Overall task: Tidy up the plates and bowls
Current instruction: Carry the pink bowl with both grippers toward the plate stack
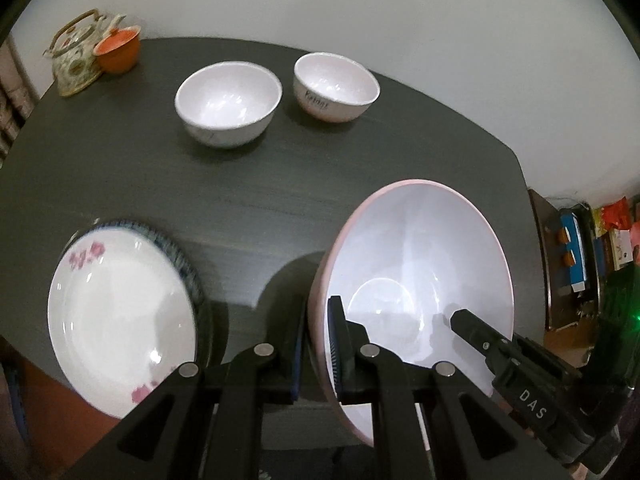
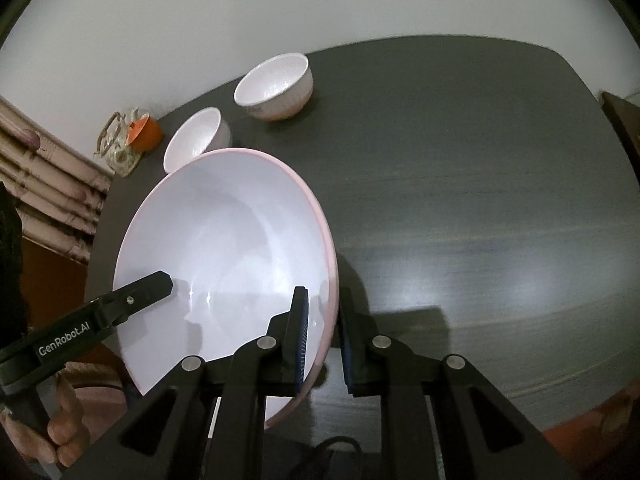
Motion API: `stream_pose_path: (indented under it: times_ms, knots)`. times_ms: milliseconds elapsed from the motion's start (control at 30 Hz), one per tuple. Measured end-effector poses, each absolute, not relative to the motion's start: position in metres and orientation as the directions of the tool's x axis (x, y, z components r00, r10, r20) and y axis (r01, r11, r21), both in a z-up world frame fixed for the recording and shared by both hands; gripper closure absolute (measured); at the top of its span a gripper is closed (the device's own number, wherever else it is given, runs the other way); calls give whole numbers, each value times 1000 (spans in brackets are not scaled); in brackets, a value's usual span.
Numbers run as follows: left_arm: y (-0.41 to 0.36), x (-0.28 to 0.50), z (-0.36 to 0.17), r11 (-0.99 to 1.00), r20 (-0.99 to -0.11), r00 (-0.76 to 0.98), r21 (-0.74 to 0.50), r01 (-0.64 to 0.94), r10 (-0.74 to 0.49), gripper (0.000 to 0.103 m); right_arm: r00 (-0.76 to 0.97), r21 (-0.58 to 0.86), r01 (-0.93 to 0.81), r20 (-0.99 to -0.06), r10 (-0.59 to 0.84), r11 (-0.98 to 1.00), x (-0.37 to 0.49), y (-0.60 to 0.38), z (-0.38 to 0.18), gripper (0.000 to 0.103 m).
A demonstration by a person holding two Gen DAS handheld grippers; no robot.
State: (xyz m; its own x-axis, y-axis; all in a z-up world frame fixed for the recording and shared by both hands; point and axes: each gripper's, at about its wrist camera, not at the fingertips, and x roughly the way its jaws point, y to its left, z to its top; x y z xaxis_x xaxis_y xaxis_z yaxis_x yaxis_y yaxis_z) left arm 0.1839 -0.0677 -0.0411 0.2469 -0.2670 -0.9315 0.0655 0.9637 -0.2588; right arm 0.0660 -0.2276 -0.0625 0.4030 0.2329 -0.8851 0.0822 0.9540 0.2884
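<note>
Flowered plate [image 1: 120, 320]: left wrist view only

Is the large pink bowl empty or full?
Empty: the large pink bowl shows only its bare white inside in both views.

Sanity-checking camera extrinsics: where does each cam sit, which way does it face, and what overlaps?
Left wrist: on the left gripper, facing forward over the dark table; its fingers straddle the left rim of the big pink bowl; flowered plate to the left; the right gripper's finger enters from the right.
Right wrist: on the right gripper, straddling the same bowl's right rim; the left gripper and the hand holding it show lower left.
Shared: the pink bowl, two small white bowls, teapot, orange cup.
</note>
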Motion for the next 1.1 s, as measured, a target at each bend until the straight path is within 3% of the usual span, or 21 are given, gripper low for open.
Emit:
stream_pose_path:
  times_ms: [1100]
  knots:
    - [-57,171,-115,975,-957,188,-221,30,-222,92,294,276,104,-926,236,955,39,-217,-112,84]
